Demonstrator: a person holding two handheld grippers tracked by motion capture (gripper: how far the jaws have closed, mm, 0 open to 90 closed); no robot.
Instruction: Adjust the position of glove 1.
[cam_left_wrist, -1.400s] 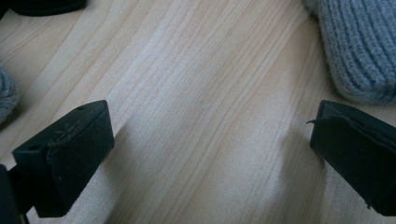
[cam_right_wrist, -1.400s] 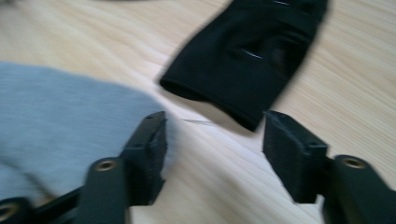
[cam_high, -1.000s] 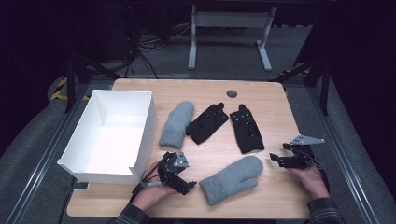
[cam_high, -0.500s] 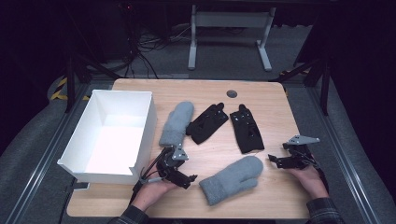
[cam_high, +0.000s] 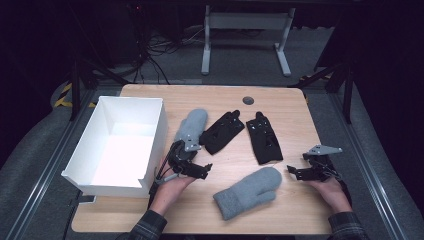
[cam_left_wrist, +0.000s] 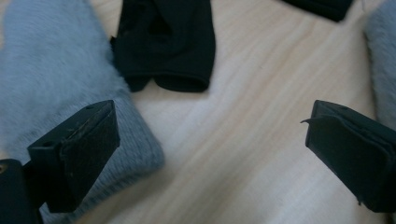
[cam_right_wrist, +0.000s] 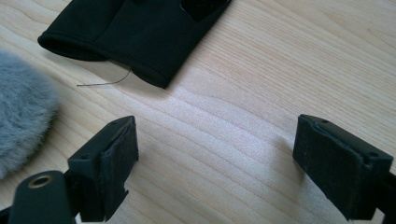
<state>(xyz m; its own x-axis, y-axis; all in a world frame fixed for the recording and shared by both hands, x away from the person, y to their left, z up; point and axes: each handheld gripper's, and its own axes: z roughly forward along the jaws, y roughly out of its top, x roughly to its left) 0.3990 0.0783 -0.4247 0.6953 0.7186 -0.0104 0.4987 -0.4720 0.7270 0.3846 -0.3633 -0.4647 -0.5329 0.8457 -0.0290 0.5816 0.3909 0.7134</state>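
As seen from the high view, left to right across the wooden table (cam_high: 295, 107):

White box (cam_high: 150, 137): open-topped, at the table's left edge; nothing lies inside it.

Left gripper (cam_high: 202, 169): held just right of the box, at the cuff end of the upper grey mitten (cam_high: 192, 126). In the left gripper view its 2 black jaws stand wide apart with bare wood between them; nothing is gripped. The left jaw hangs over the knitted cuff of that mitten (cam_left_wrist: 56, 70); whether it touches the cuff cannot be told.

Upper grey mitten: lies lengthwise, tip toward the far edge, just beside the box's right wall.

Left black glove (cam_high: 222, 131): lies slanted, just right of the upper grey mitten, its cuff toward the person. In the left gripper view that cuff (cam_left_wrist: 177, 46) lies ahead of the jaws.

Right black glove (cam_high: 263, 140): lies near the left black glove, fingers toward the far edge.

Lower grey mitten (cam_high: 247, 192): lies near the front edge, between the 2 hands, apart from both grippers.

Right gripper (cam_high: 296, 173): held low at the table's right side, pointing toward the lower grey mitten. Its jaws have just been opening and now stand wide apart over bare wood, gripping nothing. In the right gripper view the cuff of the right black glove (cam_right_wrist: 135, 32) lies ahead, and the lower grey mitten's fuzzy edge (cam_right_wrist: 21, 116) lies to the left.

Dark round disc (cam_high: 248, 100): set in the tabletop near the far edge.
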